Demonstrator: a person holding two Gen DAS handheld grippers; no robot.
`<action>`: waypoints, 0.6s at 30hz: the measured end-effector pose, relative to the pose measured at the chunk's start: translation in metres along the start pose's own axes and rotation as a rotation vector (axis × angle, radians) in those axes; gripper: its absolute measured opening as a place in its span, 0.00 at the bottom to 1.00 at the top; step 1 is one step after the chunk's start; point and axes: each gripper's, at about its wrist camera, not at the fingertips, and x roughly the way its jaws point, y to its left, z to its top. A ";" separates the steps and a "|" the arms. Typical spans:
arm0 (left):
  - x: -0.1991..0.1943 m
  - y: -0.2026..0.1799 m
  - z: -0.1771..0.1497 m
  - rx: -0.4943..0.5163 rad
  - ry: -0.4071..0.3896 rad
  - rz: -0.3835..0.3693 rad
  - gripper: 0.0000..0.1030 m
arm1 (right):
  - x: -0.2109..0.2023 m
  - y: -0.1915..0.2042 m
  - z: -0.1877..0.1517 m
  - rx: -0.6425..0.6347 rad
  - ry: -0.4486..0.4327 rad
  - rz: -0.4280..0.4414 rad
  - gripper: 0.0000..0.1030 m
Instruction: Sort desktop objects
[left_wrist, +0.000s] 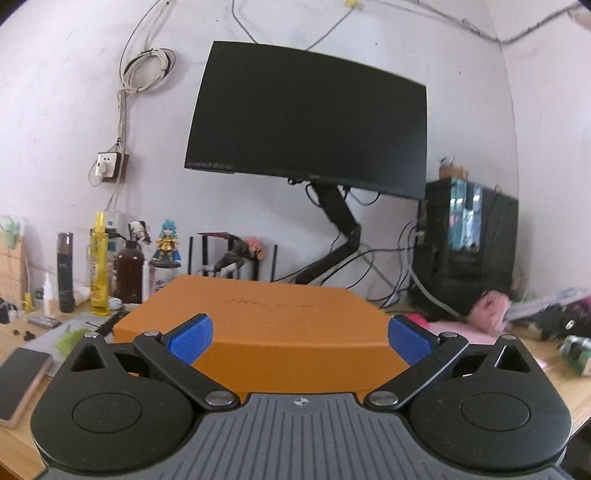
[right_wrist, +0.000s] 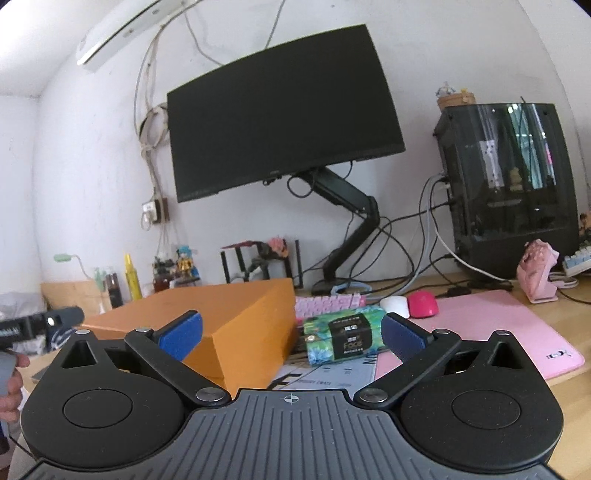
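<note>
Spreading wide, the left gripper (left_wrist: 300, 338) frames the orange box (left_wrist: 266, 314) at centre frame; blue pads (left_wrist: 190, 338) sit beside the box's near corners, contact not clear. Phone (left_wrist: 22, 380) at lower left, bottles (left_wrist: 99, 266) and figurines (left_wrist: 170, 242) at mid left, dark monitor (left_wrist: 306, 118) above centre.

Right gripper (right_wrist: 291, 334) also spread wide, nothing gripped. The orange box (right_wrist: 229, 325) lies left of centre behind the left pad; a green tissue pack (right_wrist: 343, 338) sits between the fingers, right of the box. Pink keyboard (right_wrist: 328, 304) behind it, white mouse (right_wrist: 394, 305) and pink mouse (right_wrist: 423, 303) on the pink mat (right_wrist: 498, 325) at right.
</note>
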 end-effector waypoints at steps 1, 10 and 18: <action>0.000 0.000 -0.001 0.002 0.002 0.001 1.00 | -0.001 0.000 -0.001 0.001 -0.003 -0.001 1.00; 0.004 -0.001 -0.008 0.029 0.014 0.110 1.00 | -0.008 -0.003 -0.010 0.019 0.014 -0.022 1.00; 0.001 0.000 -0.011 0.023 0.021 0.109 1.00 | -0.012 -0.003 -0.013 0.007 0.019 -0.037 1.00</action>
